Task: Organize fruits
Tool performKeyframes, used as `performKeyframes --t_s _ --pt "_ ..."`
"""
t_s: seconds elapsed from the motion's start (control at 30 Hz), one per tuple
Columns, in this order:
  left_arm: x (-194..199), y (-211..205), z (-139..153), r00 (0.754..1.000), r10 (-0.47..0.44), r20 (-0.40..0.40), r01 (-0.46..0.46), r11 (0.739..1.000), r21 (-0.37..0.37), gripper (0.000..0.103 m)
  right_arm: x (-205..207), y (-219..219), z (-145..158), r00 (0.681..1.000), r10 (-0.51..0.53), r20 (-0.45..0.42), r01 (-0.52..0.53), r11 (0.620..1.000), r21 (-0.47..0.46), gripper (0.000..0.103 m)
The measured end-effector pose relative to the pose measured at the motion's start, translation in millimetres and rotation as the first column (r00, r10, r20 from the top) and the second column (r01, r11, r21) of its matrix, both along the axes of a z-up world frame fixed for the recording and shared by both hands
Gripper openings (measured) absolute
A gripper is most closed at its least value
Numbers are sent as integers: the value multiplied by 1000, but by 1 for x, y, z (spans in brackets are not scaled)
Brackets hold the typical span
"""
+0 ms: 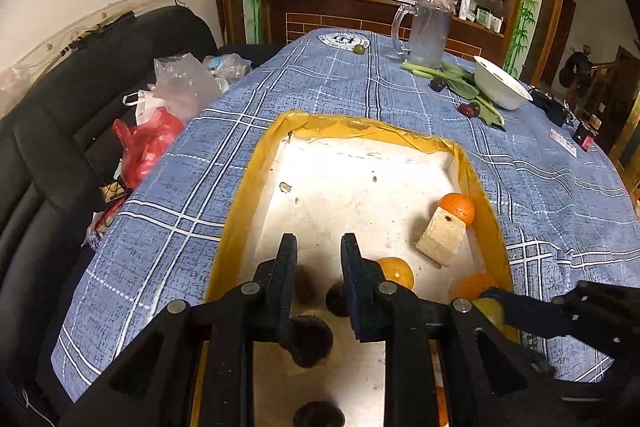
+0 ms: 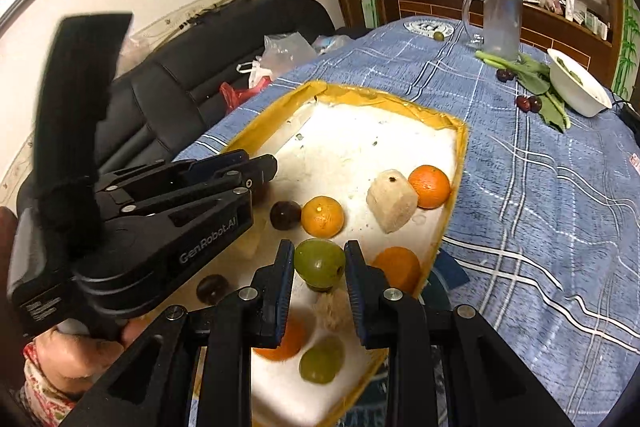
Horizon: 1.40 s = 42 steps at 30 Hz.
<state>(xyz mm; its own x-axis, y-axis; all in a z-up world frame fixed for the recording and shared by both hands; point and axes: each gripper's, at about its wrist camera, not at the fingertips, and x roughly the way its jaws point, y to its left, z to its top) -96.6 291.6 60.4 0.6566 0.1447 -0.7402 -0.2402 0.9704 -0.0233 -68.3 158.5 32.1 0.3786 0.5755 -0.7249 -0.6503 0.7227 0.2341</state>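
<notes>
"GenRobot.AI" on left gripper [image 2: 262,167]

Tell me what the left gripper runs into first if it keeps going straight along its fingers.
Most likely the dark plum lying on the tray floor just ahead of the open left gripper, near its right finger. Depth is unclear; if the gripper passes above it, the way looks free to the tray's yellow far wall.

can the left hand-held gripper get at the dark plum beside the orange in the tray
Probably yes: the left hand-held gripper is open over the tray, and the dark plum lies just ahead, uncovered.
</notes>
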Motion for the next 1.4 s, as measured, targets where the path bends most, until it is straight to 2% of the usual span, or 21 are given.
performKeyframes --t_s 0.37,0.4,0.53,0.57,0.6,0.63,0.7,0.87,1.07,1.27,1.33,1.4 --pt "5 2 -2 1000 8 -16 -9 1000 -14 23 13 8 -16 1000 -11 -30 10 1000 -17 29" --pt "5 3 -2 1000 12 -16 -13 1000 -18 27 13 8 -17 999 -12 -33 11 1000 -15 29" --pt "3 7 0 999 39 3 -39 999 -38 63 12 8 -18 999 -8 -38 8 1000 -2 29" --pt "2 8 1 999 43 10 -42 998 -40 66 12 8 -18 999 -8 -39 8 1000 3 30" --pt "1 8 2 999 47 15 -47 998 -39 71 11 7 -18 999 -10 -40 10 1000 5 36" --pt "0 7 2 999 51 17 -50 998 -37 75 11 6 -17 999 -11 -40 11 1000 11 47" --pt "-2 8 3 998 59 21 -58 998 -37 80 9 3 -14 999 -17 -33 18 999 30 58" --pt "-8 5 4 998 64 18 -63 996 -66 86 -1 -7 -5 1000 -26 -2 27 999 47 59" --pt "-21 -14 4 999 38 7 -37 998 -49 86 -17 -26 1 998 -48 31 46 997 58 66" --pt "-52 -34 26 989 98 109 -100 995 18 87 -34 -57 4 993 -95 69 90 994 65 68" --pt "-66 -40 36 979 129 155 -136 990 37 93 -39 -66 4 991 -111 68 106 991 75 70" --pt "-82 -47 45 967 152 206 -165 985 47 95 -45 -76 3 989 -130 67 124 988 88 71"
